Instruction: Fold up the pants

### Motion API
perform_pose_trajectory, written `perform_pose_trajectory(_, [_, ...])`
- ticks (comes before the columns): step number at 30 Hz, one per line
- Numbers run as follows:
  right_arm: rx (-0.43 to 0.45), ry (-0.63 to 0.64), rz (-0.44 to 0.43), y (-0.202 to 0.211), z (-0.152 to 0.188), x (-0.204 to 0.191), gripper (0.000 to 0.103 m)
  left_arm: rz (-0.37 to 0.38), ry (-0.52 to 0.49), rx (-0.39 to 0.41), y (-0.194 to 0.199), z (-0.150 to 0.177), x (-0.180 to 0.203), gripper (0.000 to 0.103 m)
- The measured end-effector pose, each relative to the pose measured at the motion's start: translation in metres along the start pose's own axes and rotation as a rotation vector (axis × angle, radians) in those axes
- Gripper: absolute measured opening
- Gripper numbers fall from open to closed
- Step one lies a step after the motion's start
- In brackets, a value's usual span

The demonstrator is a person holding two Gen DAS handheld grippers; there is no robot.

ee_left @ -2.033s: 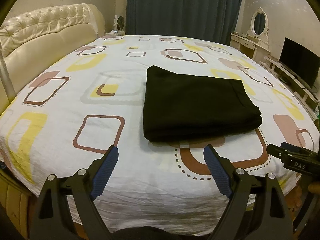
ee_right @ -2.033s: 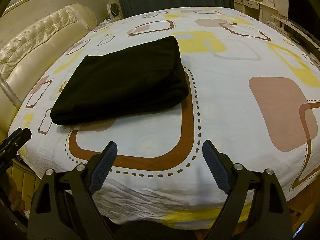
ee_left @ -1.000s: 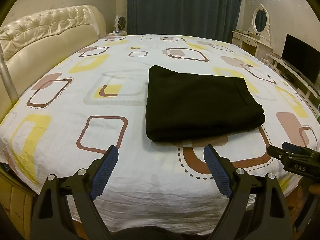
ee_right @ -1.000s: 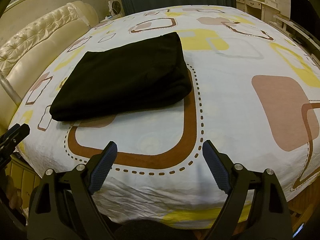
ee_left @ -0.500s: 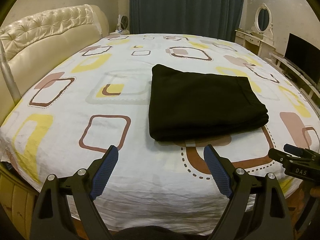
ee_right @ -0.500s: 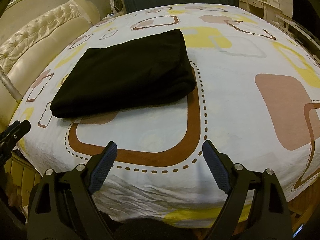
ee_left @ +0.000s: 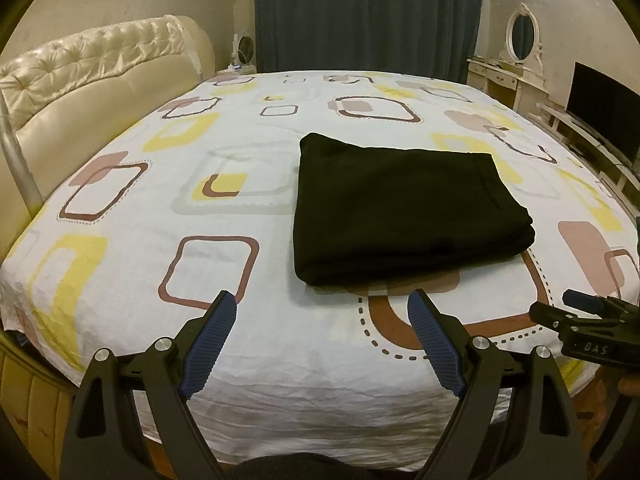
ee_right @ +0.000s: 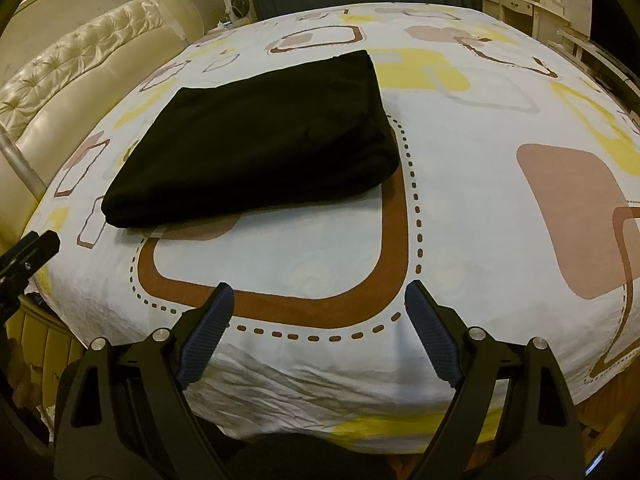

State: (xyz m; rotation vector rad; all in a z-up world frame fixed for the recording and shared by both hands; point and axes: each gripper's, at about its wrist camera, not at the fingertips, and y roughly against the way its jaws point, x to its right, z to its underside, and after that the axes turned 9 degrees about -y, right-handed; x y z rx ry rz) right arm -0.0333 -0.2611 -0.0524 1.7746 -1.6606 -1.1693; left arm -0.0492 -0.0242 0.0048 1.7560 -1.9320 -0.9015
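Observation:
Black pants [ee_left: 404, 208] lie folded into a thick rectangle on the patterned bedsheet [ee_left: 160, 208]; in the right wrist view the pants [ee_right: 260, 140] sit left of centre. My left gripper [ee_left: 320, 308] hangs open over the near edge of the bed, short of the pants, nothing between its blue pads. My right gripper [ee_right: 316, 298] is open too, above the brown printed loop, apart from the pants. Each gripper shows at the edge of the other's view: the right gripper [ee_left: 588, 320], the left gripper [ee_right: 28, 256].
A cream tufted headboard [ee_left: 92, 76] lines the left side with a metal pole [ee_left: 18, 160] beside it. Dark curtains [ee_left: 368, 16] hang behind. A white dressing table with oval mirror [ee_left: 516, 60] and a dark TV [ee_left: 604, 116] stand at the right.
Both views have shifted slightly, so the pants sit a little further right and up in frame. The pants lie as before and both grippers stay open.

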Motion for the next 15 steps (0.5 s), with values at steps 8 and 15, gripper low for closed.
perform_pose_trajectory(8, [-0.005, -0.003, -0.008, 0.000, 0.002, -0.001, 0.087, 0.008, 0.036, 0.061, 0.017, -0.007, -0.007, 0.091])
perform_pose_trajectory(15, [0.005, -0.053, -0.087, 0.008, -0.018, 0.005, 0.087, -0.071, 0.078, 0.042, -0.001, -0.036, -0.049, 0.091])
